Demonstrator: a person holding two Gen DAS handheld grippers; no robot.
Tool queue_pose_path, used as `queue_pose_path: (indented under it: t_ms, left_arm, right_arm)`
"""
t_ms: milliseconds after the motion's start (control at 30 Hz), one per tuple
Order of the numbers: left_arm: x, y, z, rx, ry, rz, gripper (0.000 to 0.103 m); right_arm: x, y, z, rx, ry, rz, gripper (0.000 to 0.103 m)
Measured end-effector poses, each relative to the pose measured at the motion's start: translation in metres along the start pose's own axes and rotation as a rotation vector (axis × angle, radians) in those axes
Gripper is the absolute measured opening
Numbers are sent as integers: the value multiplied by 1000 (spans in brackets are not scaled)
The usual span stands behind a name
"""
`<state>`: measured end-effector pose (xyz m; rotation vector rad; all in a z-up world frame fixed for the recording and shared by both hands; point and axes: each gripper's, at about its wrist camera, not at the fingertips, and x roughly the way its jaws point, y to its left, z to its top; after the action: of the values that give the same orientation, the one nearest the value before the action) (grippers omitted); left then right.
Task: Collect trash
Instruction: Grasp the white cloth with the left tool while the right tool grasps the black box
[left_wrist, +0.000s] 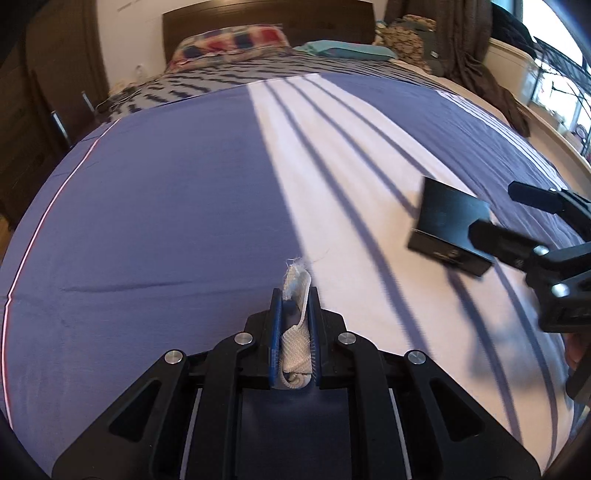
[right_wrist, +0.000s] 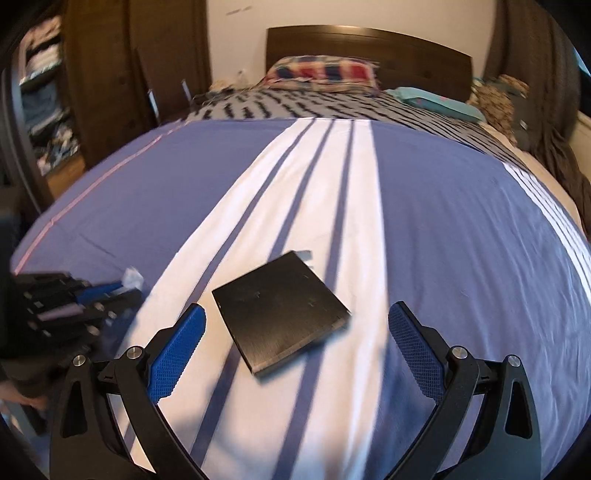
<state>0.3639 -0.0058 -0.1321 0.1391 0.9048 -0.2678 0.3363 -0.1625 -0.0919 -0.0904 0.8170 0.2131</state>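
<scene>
Far left: dark wood wardrobe (right_wrist: 107, 74), one side open w/ stacked folded clothes, blurred. Bed fills both views: blue sheet (left_wrist: 166, 206) w/ a white band and thin dark stripes running near to far, thin pink line along its left edge.

L gripper (left_wrist: 295, 291): jaws pressed nearly together, pinching a crumpled strip of whitish mesh-weave trash (left_wrist: 295, 336) between the blue pads; frayed end sticks out past the tips, above the sheet. In the right wrist view same gripper sits at near left, motion-blurred, white scrap at its tip (right_wrist: 132, 276).

Centre, on the white band: flat black box (right_wrist: 280, 314), lying flat, corner toward far side. Small pale print on its near side edge in the left wrist view, too blurred to read. No other readable brand or writing anywhere.

R gripper (right_wrist: 295, 328): jaws spread wide, blue textured pads (right_wrist: 177, 354) either side of the box, not touching it as far as can be told. From the left wrist view it comes in from the right, one finger overlapping the box's near right corner (left_wrist: 450, 229).

Far: dark headboard (right_wrist: 369, 44), plaid red/blue pillow (right_wrist: 321, 75), teal pillow (right_wrist: 439, 99), zigzag b/w blanket (right_wrist: 295, 107). Far right: brown cloth (left_wrist: 476, 74) hanging, window glare.
</scene>
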Motion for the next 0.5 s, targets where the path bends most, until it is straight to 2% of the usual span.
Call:
queue_pose_path:
  t_ms: [100,200,367,433,467,500]
  left_arm:
    - [-1,11,2,-12,-1,5,12]
    - [2,16,3,-18,-1,8,12]
    - [7,16,4,-22,7,0,12]
    - [7,15,4,-25,5,-6,12]
    - [5,14,2,-26,4,-9,12]
    - [4,13,1,-27,4,-12,12]
  right_arm:
    - [15,7,4,-49,50,33,99]
    - [29,11,6,-81,86,15,100]
    - [43,1,10,-32,130,29,98]
    - [46,-5,10,9,137,30,77]
    - [42,-8,9,28,126,28,71]
    - [40,-11,8,43,118,26,53]
